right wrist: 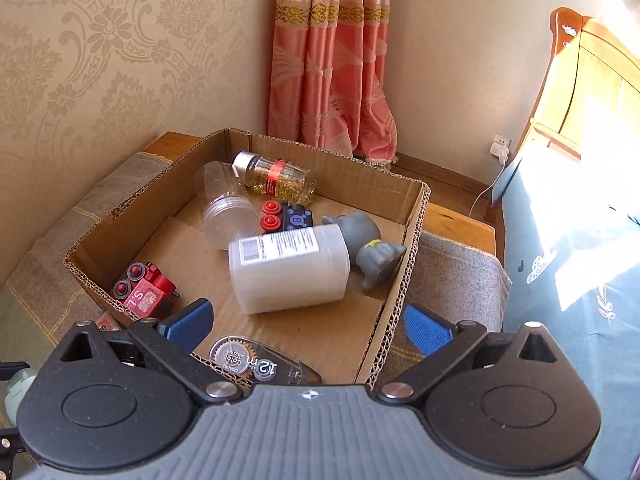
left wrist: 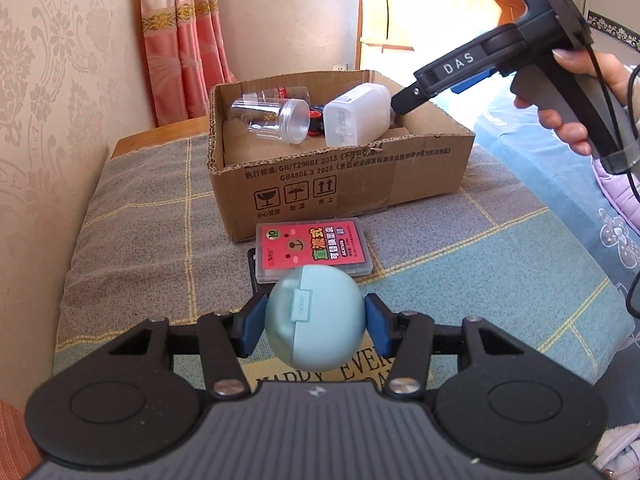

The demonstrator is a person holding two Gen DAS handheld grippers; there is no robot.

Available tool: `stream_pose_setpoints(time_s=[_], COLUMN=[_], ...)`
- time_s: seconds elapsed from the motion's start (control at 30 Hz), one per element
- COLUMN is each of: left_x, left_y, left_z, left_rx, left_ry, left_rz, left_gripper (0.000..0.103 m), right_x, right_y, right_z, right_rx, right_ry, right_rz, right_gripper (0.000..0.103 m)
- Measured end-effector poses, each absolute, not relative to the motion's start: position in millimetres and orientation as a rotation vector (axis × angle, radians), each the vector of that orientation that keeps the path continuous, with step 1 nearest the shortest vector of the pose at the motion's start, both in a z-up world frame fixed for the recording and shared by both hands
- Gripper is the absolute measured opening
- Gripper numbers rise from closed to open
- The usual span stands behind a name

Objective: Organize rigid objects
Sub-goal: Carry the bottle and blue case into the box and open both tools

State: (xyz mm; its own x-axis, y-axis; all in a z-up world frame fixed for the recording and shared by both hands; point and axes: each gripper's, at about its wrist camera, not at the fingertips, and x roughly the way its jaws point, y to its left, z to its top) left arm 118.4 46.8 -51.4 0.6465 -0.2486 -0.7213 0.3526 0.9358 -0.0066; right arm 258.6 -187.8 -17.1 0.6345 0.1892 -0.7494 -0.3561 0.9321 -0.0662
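Note:
My left gripper is shut on a pale blue rounded earbud case, held above the blanket in front of the cardboard box. A flat clear case with a red card lies between the two. My right gripper stands open and empty over the near part of the box. Just beyond its pads lies a white plastic bottle, and a correction tape roller sits under its body. In the left wrist view the right gripper reaches in from the right, held by a hand.
Inside the box lie a clear jar, an amber bottle, a grey elephant toy, a red toy train and a black toy with red buttons. Wallpapered wall on the left, pink curtain behind, blue bedding on the right.

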Motion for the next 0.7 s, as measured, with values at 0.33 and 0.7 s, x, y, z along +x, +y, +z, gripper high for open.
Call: stream_pose_setpoints(time_s=[0.33, 0.7], left_x=[135, 180], left_y=[32, -5], left_z=[-23, 7], left_rx=[0.158, 0.177], left_ry=[0.749, 0.692], left_rz=[-0.343, -0.377], left_gripper=[0.052, 0.052], right_x=[201, 150], right_y=[-202, -224], right_z=[-18, -30], right_rx=[-0.144, -0.042], right_ry=[0.803, 0.797], right_rz=[0.256, 0.188], right_gripper=[0.103, 0.103])
